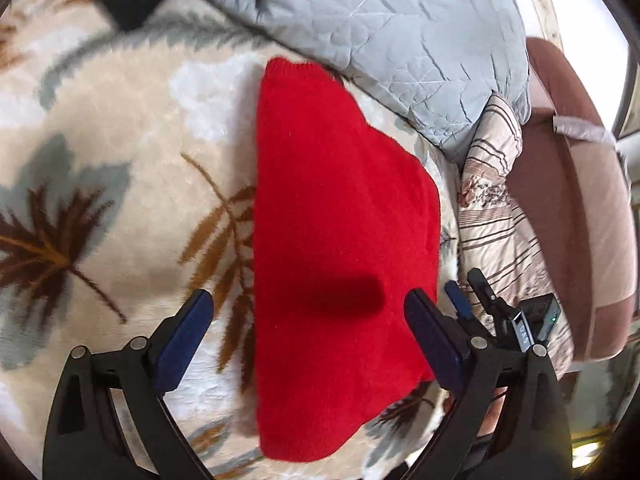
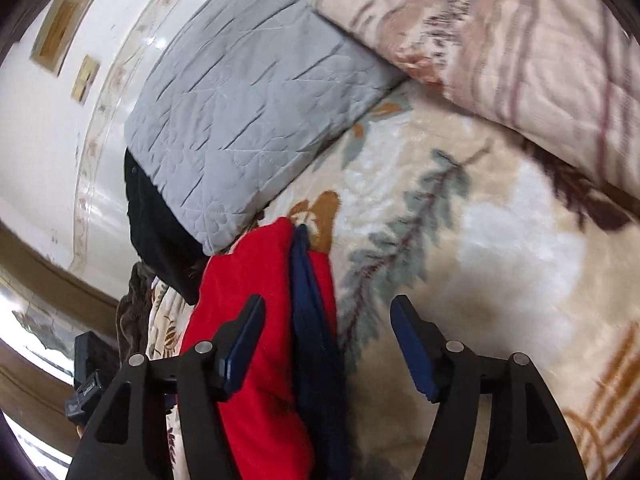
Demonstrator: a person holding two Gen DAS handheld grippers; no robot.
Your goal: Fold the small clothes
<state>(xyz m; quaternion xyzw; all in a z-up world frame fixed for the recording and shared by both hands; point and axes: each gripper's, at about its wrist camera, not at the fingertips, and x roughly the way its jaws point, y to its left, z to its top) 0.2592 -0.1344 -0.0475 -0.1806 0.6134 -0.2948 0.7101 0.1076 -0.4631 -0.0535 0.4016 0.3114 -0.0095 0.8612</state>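
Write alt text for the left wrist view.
A folded red garment lies flat on a leaf-print blanket, with the open left gripper just above its near end. A grey quilt lies beyond.

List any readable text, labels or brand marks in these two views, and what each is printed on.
White lettering on the dark device beside the right gripper: rotated and too blurred to read.
White lettering on the black device at the lower left in the right wrist view: too small to read.
Red garment, blanket: no text.
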